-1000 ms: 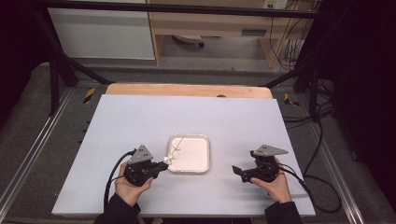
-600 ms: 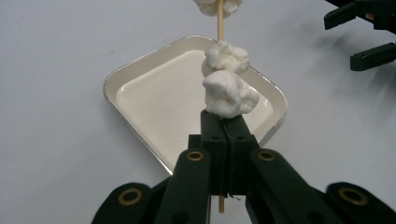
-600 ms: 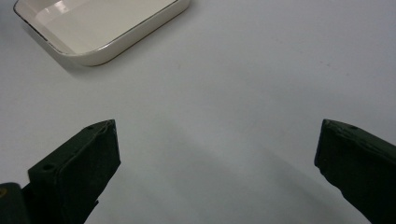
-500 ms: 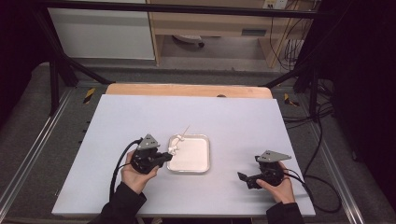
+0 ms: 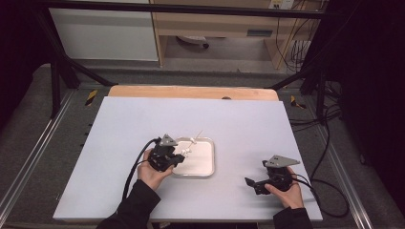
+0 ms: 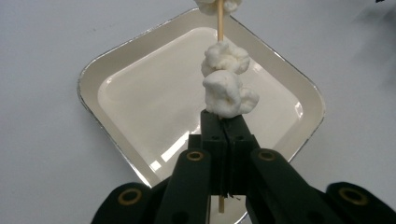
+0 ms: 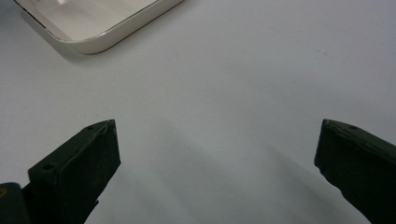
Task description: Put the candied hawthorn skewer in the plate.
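At the table's near edge, right gripper [image 5: 253,183] rests on the table [image 5: 239,124], jaws wide apart, empty. Left gripper [image 6: 224,122] is clamped on a wooden skewer [image 6: 219,21] of white marshmallows [image 6: 226,77], held over the tray [image 6: 116,60], tip pointing away.

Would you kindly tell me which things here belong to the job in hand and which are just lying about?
In the job:
- skewer with white pieces, clamped in the left claw
- tray beneath it

Lying about:
- right claw, open over the bare table
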Tool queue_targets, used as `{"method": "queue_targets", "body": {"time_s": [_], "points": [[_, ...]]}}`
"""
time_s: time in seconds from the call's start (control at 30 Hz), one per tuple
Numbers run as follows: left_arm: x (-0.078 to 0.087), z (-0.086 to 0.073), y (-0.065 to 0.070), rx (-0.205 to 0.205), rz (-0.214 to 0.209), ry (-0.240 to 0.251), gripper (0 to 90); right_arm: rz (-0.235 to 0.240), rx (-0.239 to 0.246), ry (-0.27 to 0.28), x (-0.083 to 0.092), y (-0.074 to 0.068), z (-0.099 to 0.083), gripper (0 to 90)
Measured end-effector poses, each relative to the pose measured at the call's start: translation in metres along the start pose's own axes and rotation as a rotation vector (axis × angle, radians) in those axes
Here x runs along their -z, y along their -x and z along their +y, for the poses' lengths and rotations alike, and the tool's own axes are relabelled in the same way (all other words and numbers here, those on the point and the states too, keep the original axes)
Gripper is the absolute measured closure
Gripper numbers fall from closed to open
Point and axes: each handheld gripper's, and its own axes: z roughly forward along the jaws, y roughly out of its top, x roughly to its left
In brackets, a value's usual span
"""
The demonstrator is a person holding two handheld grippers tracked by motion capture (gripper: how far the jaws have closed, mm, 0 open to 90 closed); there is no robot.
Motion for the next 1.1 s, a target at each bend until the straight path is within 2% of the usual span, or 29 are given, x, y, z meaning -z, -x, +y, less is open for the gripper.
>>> {"method": "queue_targets", "body": {"time_s": [0.17,0.63,0.97,1.1], "points": [[-0.011,0.001,0.001,-0.029,0.025,-0.055,88.4,0.002,0.006,0.001,0.001,0.001,-0.001,0.9],[-0.024,-0.004,0.006,-0.086,0.07,-0.132,88.2,0.008,0.008,0.006,0.002,0.002,-0.001,0.9],[-0.028,-0.006,0.007,-0.094,0.074,-0.139,87.6,0.009,0.003,0.004,0.002,0.001,-0.001,0.9],[-0.028,-0.006,0.006,-0.095,0.078,-0.14,83.9,0.01,0.007,0.005,0.002,0.001,-0.001,0.9]]}}
